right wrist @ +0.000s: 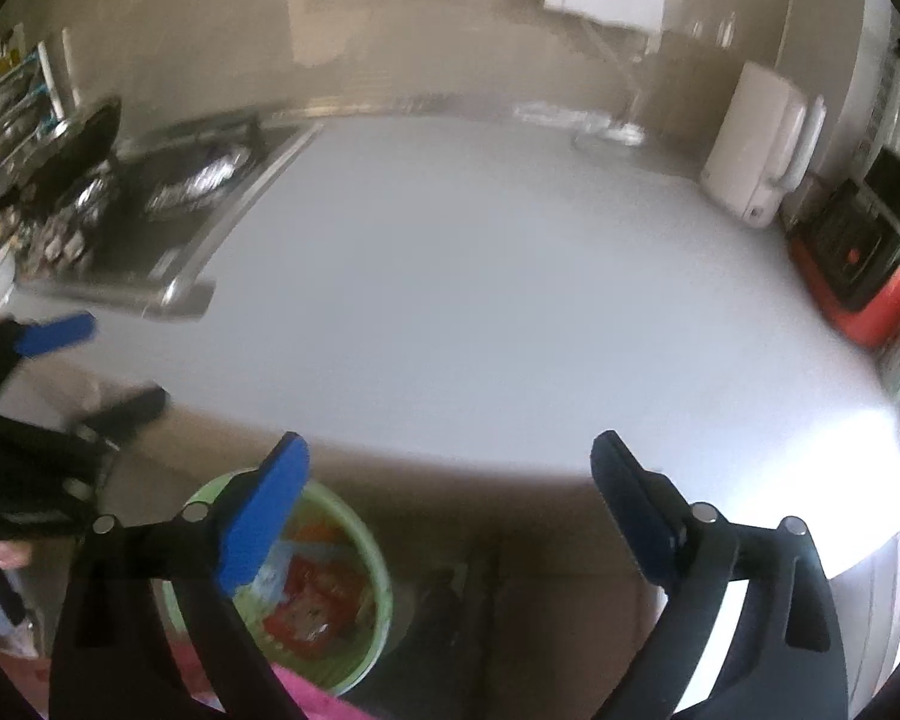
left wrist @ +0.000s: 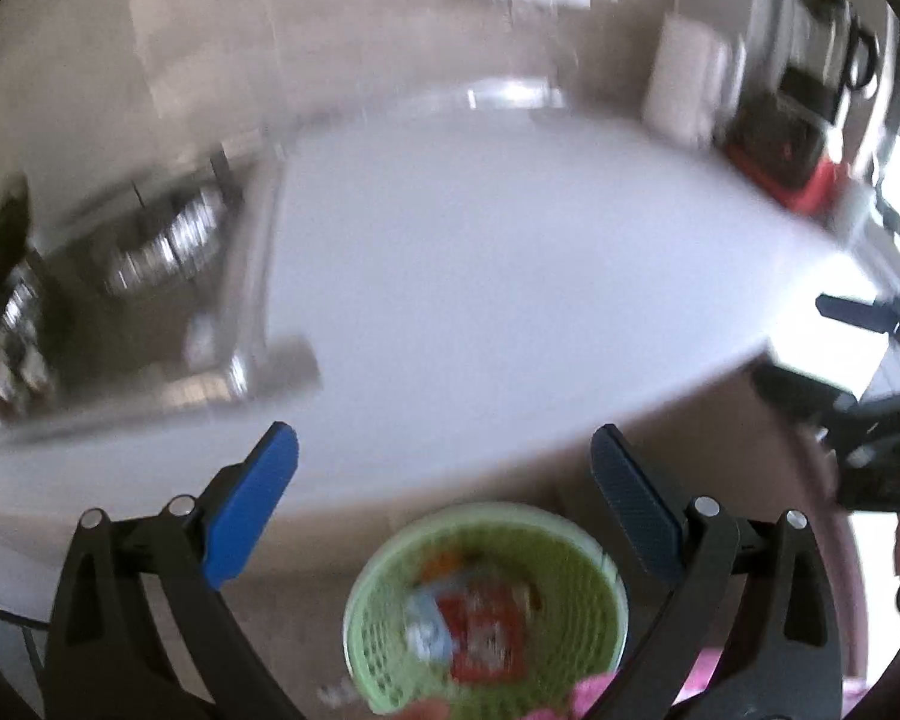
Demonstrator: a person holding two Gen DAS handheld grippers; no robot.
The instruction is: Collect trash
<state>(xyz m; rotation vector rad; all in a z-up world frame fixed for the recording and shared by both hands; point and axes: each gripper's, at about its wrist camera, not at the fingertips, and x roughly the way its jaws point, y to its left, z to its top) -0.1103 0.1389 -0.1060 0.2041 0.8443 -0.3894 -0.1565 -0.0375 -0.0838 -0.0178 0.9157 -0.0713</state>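
Both claws, left and right, gape empty above the worktop's near edge; wrappers heaped in the floor basket may spill if knocked.

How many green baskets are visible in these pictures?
1. The green basket stands on the floor below the white counter's front edge, holding wrappers. Others may be hidden.

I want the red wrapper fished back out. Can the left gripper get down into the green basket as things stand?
Probably yes. The left gripper is open and empty above the green basket, whose mouth is uncovered, and the red wrapper lies on top.
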